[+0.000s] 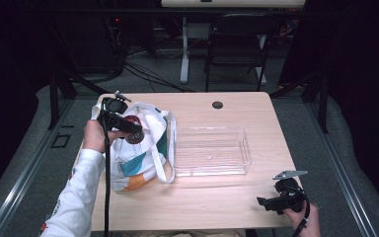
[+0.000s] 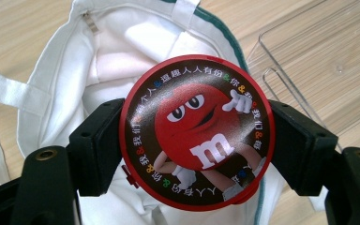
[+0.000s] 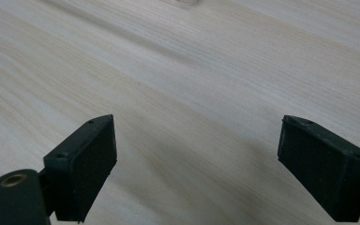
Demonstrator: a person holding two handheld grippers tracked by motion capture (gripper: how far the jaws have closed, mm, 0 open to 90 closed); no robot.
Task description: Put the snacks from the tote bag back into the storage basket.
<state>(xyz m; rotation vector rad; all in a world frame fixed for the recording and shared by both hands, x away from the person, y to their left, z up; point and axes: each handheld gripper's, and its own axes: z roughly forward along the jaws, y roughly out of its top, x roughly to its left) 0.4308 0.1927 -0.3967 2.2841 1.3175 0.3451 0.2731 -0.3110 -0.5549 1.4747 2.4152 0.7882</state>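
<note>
left gripper [image 1: 134,132] over white bag [image 1: 143,148], clear tray [image 1: 212,153] beside

We see a round red-rimmed candy tin [image 2: 197,133], its dark lid printed with a red cartoon character and a ring of coloured characters, face up and clamped at its sides, above the open mouth of a white tote bag [image 2: 122,51] that lies on the counter [image 1: 217,197] beside a clear plastic tray [image 1: 212,150]

A light wooden table [image 1: 202,197] fills the middle of the high view. On its left part lies a white tote bag [image 1: 145,158] with teal and orange patches. Just right of it, at centre, sits a clear plastic tray [image 1: 212,150]. Near the upper edge is a small dark round cap [image 1: 217,104].
</note>
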